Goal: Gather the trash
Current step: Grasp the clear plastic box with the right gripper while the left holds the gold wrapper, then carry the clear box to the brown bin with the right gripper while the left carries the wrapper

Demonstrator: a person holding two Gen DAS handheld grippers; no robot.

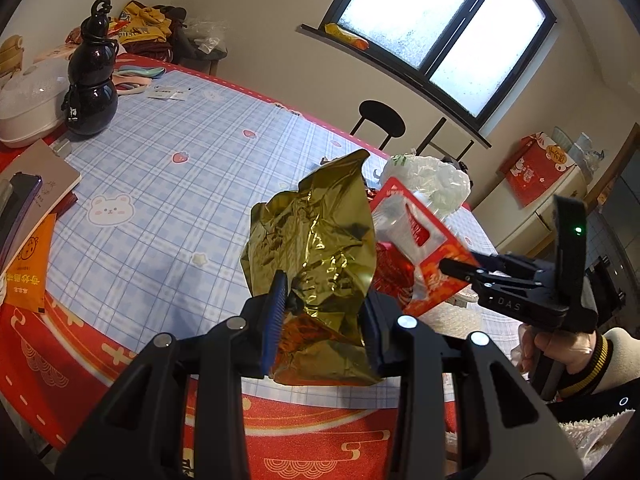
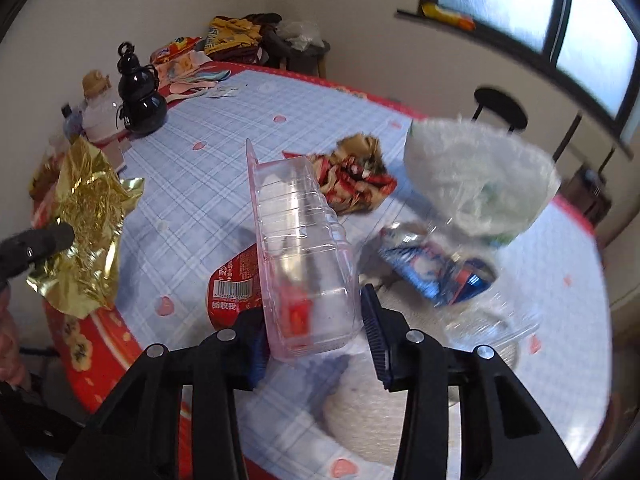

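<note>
A crumpled gold foil wrapper (image 1: 312, 240) hangs above the table, and my left gripper (image 1: 326, 300) is shut on its lower part. To its right, my right gripper (image 1: 460, 270) holds a clear plastic blister pack with a red card back (image 1: 404, 224). In the right wrist view the blister pack (image 2: 300, 232) stands upright between the blue pads of my right gripper (image 2: 312, 320), which press on its sides. The gold foil (image 2: 88, 216) shows at the left. More trash lies on the checked cloth: a red-and-gold wrapper (image 2: 356, 176), a blue wrapper (image 2: 432, 272), a red label (image 2: 236, 284) and a white plastic bag (image 2: 476, 176).
A black gourd-shaped bottle (image 1: 92, 92), a white lidded pot (image 1: 28, 104), a notebook (image 1: 40, 176) and an orange packet (image 1: 28, 272) stand along the table's left side. Folded clothes (image 1: 144, 24) lie at the far corner. A black stool (image 1: 380, 116) stands beyond the far edge.
</note>
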